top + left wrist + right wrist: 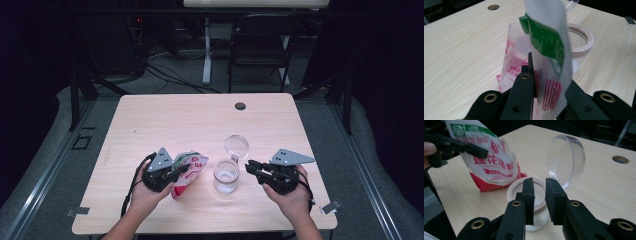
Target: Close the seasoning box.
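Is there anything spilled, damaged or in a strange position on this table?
Nothing stands out. The bag is held upright in the left gripper, with no powder on the table around it. The glass jar stands upright with its hinged lid open, and the right gripper is beside it, jaws slightly apart.

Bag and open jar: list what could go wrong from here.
1. The left hand-held gripper pinches the bag by a thin fold, so it could slip out when tipped.
2. The jar has a narrow mouth; contents may spill onto the table.
3. The right hand-held gripper is open beside the jar without holding it, and the hinged lid stands up, so a bump might topple it.
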Action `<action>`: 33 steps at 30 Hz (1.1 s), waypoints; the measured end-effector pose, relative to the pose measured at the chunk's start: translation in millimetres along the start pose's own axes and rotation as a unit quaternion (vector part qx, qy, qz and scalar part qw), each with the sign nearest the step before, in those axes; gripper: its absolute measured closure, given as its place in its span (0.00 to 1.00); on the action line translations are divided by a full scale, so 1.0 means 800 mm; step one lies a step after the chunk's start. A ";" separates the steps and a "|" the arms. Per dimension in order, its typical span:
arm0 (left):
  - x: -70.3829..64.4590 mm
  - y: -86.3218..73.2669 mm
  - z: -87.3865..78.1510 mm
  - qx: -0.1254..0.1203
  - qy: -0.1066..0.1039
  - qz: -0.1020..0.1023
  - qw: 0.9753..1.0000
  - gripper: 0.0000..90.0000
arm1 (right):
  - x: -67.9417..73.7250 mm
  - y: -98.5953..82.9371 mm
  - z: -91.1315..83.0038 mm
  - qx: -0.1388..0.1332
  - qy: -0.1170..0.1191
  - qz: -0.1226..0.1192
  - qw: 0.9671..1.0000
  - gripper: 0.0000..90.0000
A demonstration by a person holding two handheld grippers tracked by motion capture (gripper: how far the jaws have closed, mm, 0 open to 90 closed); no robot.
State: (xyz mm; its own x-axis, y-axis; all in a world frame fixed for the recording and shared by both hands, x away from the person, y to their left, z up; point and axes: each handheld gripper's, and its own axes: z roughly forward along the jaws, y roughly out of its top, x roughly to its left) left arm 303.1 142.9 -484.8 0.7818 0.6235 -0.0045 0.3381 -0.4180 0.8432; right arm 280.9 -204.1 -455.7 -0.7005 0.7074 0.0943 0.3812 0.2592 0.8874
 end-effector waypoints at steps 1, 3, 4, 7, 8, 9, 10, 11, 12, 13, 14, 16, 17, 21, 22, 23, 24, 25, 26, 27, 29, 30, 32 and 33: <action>0.000 -0.003 -0.001 -0.005 -0.002 -0.004 1.000 1.00 | 0.002 0.002 0.001 0.001 0.004 -0.002 1.000 0.86; 0.001 -0.006 -0.001 -0.011 -0.006 -0.013 1.000 1.00 | 0.006 0.008 0.008 0.000 0.015 -0.006 1.000 0.87; 0.001 -0.007 -0.002 -0.013 -0.007 -0.017 1.000 1.00 | 0.008 0.010 0.014 0.002 0.024 -0.007 1.000 0.87; 0.002 -0.011 -0.002 -0.023 -0.009 -0.030 0.999 1.00 | 0.014 0.014 0.030 0.017 0.039 -0.017 0.999 0.88; 0.001 -0.012 -0.002 -0.024 -0.009 -0.034 0.999 1.00 | 0.015 0.016 0.036 0.020 0.046 -0.022 0.998 0.88; 0.001 -0.013 -0.002 -0.025 -0.010 -0.035 0.999 1.00 | 0.016 0.017 0.041 0.024 0.050 -0.024 0.998 0.88; 0.001 -0.013 -0.003 -0.026 -0.008 -0.036 0.999 1.00 | 0.018 0.017 0.047 0.027 0.054 -0.029 0.998 0.87; 0.001 -0.014 -0.003 -0.027 -0.009 -0.038 0.999 1.00 | 0.020 0.018 0.054 0.032 0.057 -0.034 0.997 0.87; 0.000 -0.014 -0.002 -0.028 -0.010 -0.039 0.999 0.99 | 0.021 0.019 0.060 0.033 0.062 -0.038 0.997 0.86; 0.000 -0.014 -0.002 -0.029 -0.009 -0.037 0.999 0.99 | 0.023 0.019 0.066 0.035 0.065 -0.040 0.996 0.86; -0.001 -0.014 -0.001 -0.029 -0.010 -0.039 0.999 0.99 | 0.024 0.019 0.071 0.037 0.069 -0.042 0.996 0.86; -0.003 -0.015 0.000 -0.028 -0.011 -0.038 0.999 0.99 | 0.026 0.021 0.080 0.042 0.074 -0.046 0.995 0.86; -0.003 -0.014 0.001 -0.027 -0.011 -0.038 0.999 0.99 | 0.027 0.022 0.083 0.043 0.079 -0.046 0.995 0.86; -0.005 -0.014 0.004 -0.024 -0.013 -0.038 0.999 0.98 | 0.032 0.029 0.098 0.044 0.089 -0.055 0.994 0.86; -0.005 -0.014 0.004 -0.024 -0.014 -0.039 0.999 0.99 | 0.034 0.031 0.103 0.045 0.090 -0.059 0.993 0.85; -0.006 -0.014 0.005 -0.025 -0.014 -0.039 0.999 0.98 | 0.035 0.032 0.105 0.046 0.090 -0.059 0.993 0.85; -0.007 -0.014 0.006 -0.025 -0.015 -0.040 0.999 0.98 | 0.036 0.033 0.108 0.046 0.091 -0.062 0.993 0.85; -0.007 -0.014 0.006 -0.024 -0.016 -0.039 0.999 0.98 | 0.036 0.033 0.110 0.045 0.091 -0.061 0.993 0.84; -0.008 -0.014 0.007 -0.024 -0.016 -0.036 0.999 0.98 | 0.037 0.033 0.112 0.047 0.093 -0.061 0.993 0.84; -0.008 -0.014 0.007 -0.024 -0.017 -0.036 0.999 0.98 | 0.038 0.033 0.114 0.045 0.095 -0.061 0.993 0.83; -0.009 -0.014 0.009 -0.022 -0.019 -0.035 0.999 0.98 | 0.039 0.033 0.116 0.048 0.097 -0.065 0.992 0.82; -0.010 -0.014 0.010 -0.023 -0.020 -0.036 0.999 0.98 | 0.040 0.033 0.118 0.051 0.098 -0.068 0.992 0.81; -0.012 -0.013 0.011 -0.020 -0.020 -0.033 0.999 0.98 | 0.042 0.032 0.121 0.053 0.099 -0.072 0.991 0.81; -0.013 -0.013 0.011 -0.019 -0.020 -0.031 0.999 0.98 | 0.043 0.032 0.122 0.055 0.098 -0.074 0.991 0.81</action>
State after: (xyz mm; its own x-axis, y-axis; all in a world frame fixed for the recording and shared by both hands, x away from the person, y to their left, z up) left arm 295.9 135.0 -498.5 0.7805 0.6201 -0.0790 0.3677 -0.3532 0.8603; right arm 325.1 -108.7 -474.0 -0.8536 0.5172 0.0616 0.3210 0.4291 0.8443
